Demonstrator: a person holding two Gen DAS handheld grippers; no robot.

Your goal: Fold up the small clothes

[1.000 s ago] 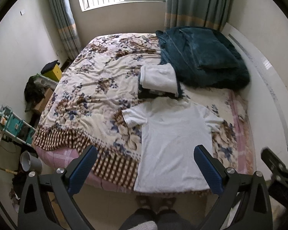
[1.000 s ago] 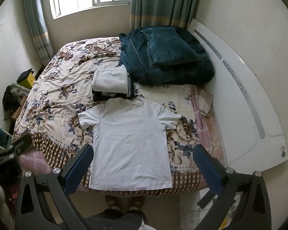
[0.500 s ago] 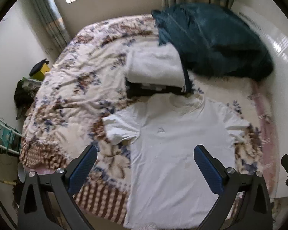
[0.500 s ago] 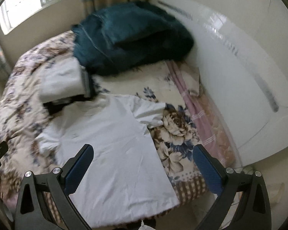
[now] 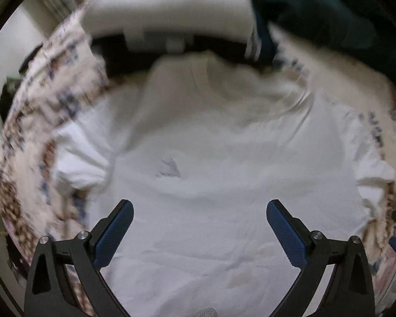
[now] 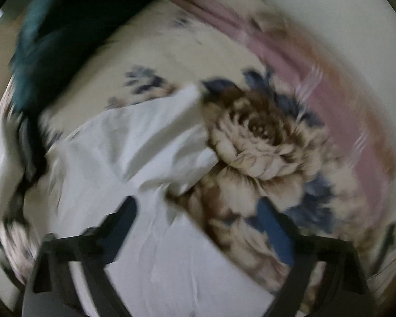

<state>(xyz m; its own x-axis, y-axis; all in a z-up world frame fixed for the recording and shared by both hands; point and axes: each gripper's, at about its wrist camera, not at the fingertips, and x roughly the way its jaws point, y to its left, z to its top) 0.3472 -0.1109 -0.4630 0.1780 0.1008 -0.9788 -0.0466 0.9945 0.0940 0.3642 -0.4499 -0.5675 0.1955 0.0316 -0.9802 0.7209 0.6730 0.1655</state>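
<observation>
I see the white T-shirt lying flat and unfolded on the floral bedspread, so no fold is made yet. My left gripper and right gripper are both spread wide, empty; the right sleeve is at 11 o'clock of the right one.

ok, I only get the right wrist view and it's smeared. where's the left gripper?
Observer: The left gripper is open over the white T-shirt, with nothing between its fingers.
Operator: other sleeve flat?
Observer: No, the other sleeve is bunched up near the armpit.
Operator: anything past the collar?
Observer: A folded stack of clothes, white on top, lies just beyond the collar.
</observation>
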